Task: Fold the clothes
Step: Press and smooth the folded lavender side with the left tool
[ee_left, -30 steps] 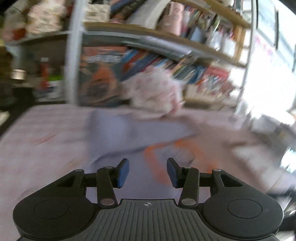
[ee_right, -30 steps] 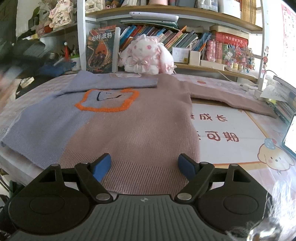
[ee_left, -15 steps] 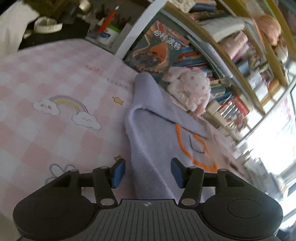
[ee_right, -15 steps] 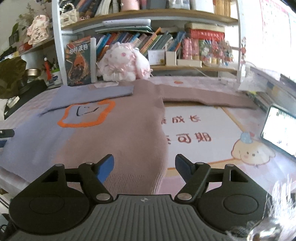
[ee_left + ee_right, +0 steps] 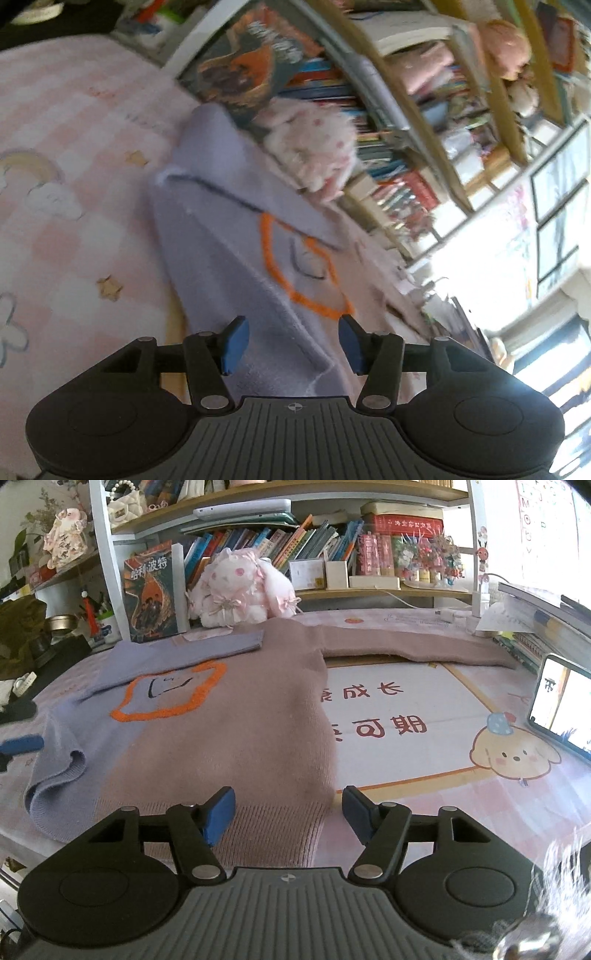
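A sweater (image 5: pixel 236 738), lilac on its left and dusty pink on its right, with an orange-outlined patch, lies flat on the table. Its lilac sleeve is folded across the chest; the pink sleeve (image 5: pixel 417 648) stretches out to the right. My right gripper (image 5: pixel 288 816) is open and empty over the pink hem's right corner. My left gripper (image 5: pixel 291 347) is open, tilted, with the lilac side edge (image 5: pixel 236 266) between its fingers, not clamped. One left fingertip (image 5: pixel 22 744) shows at the far left of the right wrist view, beside the rumpled lilac hem corner.
A pink checked table cover (image 5: pixel 55 221) lies under the sweater, with a printed mat (image 5: pixel 406 731) to the right. A phone (image 5: pixel 561 709) leans at the right edge. A plush rabbit (image 5: pixel 236 590), books and shelves stand behind. Dark clutter (image 5: pixel 22 638) sits at left.
My left gripper has swung down from a blurred view to the sweater's lilac side, and its jaws have opened wider. My right gripper has shifted right along the hem. The lilac hem corner has rumpled up.
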{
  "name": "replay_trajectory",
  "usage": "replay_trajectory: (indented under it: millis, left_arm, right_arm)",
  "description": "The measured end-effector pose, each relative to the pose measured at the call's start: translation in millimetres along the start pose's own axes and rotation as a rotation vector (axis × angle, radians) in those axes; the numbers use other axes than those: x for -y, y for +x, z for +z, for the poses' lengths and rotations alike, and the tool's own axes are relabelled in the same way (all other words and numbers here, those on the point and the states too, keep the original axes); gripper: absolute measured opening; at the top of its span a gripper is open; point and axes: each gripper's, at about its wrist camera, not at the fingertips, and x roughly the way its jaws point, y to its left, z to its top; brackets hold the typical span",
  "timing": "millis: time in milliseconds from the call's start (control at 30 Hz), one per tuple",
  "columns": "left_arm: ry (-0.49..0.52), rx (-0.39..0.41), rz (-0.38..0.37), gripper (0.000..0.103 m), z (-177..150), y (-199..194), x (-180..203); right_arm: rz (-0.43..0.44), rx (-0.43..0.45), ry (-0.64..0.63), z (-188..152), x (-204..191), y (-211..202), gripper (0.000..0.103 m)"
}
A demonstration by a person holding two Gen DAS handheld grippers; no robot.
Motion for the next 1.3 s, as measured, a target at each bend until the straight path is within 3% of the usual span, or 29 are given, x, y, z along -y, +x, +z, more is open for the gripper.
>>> replay_trajectory:
  millis: [300, 467, 533, 633, 833, 967, 1000, 1067, 1100, 1133, 1267, 1300]
  left_arm:
    - [-0.002, 0.031, 0.078, 0.054, 1.2, -31.0, -5.6]
    - [0.239, 0.086, 0.089, 0.063, 4.0, -28.4, 30.0]
    - [0.331, 0.038, 0.108, 0.063, 4.7, -9.8, 48.8]
    - [0.467, 0.004, 0.213, 0.063, -4.6, 18.3, 74.8]
    - [0.87, -0.057, 0.35, 0.064, -60.8, 48.9, 114.8]
    - [0.985, -0.024, 0.46, 0.063, -76.9, 57.0, 116.4]
    - [1.001, -0.017, 0.469, 0.061, -78.2, 57.2, 114.2]
    - [1.022, -0.014, 0.48, 0.035, -79.3, 56.9, 109.1]
    - [1.002, 0.026, 0.477, 0.015, -77.6, 48.3, 106.3]
    - [0.982, 0.066, 0.475, 0.009, -75.9, 39.6, 103.5]
    - [0.921, 0.209, 0.473, 0.009, -72.4, -5.7, 96.2]
    - [0.917, 0.208, 0.474, 0.01, -74.5, -17.4, 95.5]
  right_arm:
    - [0.008, 0.007, 0.0, -1.0, 2.1, -0.4, 0.063]
    - [0.008, 0.013, -0.003, -2.8, 1.9, -0.8, 0.063]
    - [0.006, 0.013, 0.0, -3.0, 1.6, -0.7, 0.063]
    - [0.005, 0.012, 0.003, -3.1, 1.2, -1.0, 0.063]
    - [0.01, 0.013, 0.001, -3.7, 1.1, -1.6, 0.064]
    - [0.013, 0.017, -0.004, -4.8, 1.1, -1.4, 0.064]
    - [0.013, 0.019, -0.005, -5.2, 1.1, -1.4, 0.064]
    - [0.014, 0.022, -0.004, -5.9, 1.2, -1.6, 0.064]
    - [0.016, 0.023, -0.002, -6.1, 1.5, -1.7, 0.064]
    - [0.017, 0.024, -0.003, -6.3, 1.7, -1.9, 0.064]
    - [0.019, 0.024, -0.008, -7.2, 1.8, -2.4, 0.064]
    - [0.019, 0.024, -0.011, -7.0, 1.9, -2.4, 0.064]
